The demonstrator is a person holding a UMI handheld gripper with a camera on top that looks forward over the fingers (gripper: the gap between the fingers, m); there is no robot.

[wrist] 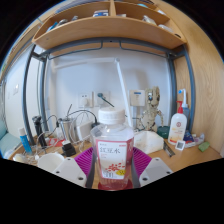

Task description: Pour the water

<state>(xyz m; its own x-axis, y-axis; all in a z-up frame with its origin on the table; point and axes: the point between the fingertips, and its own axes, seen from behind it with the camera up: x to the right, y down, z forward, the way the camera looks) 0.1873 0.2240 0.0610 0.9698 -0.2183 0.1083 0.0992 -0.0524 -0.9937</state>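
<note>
The claw (112, 168) was closed on a clear plastic bottle (112, 150). Both white fingers (62, 168) pressed against the lower body of the bottle, one at each side, with the magenta pads (85, 160) in contact with its wall. The bottle stood upright between the fingers and carried a white screw cap (110, 117) and a pink and white label (112, 153) with printed characters that could not be read. Whether the bottle rested on the tabletop (200, 157) or was lifted clear of it could not be determined.

Beyond the bottle, the wooden tabletop carried a number of items. To the right stood a white squeeze bottle with a red cap (178, 127), and just beside the held bottle lay a white box-shaped item (148, 141). To the left stood several small bottles and containers (30, 140), too small to identify. A wall socket with plugs and cables (100, 100) was fitted to the white wall behind. A wooden shelf (100, 30) on a dark metal frame (44, 85) spanned the area above the tabletop.
</note>
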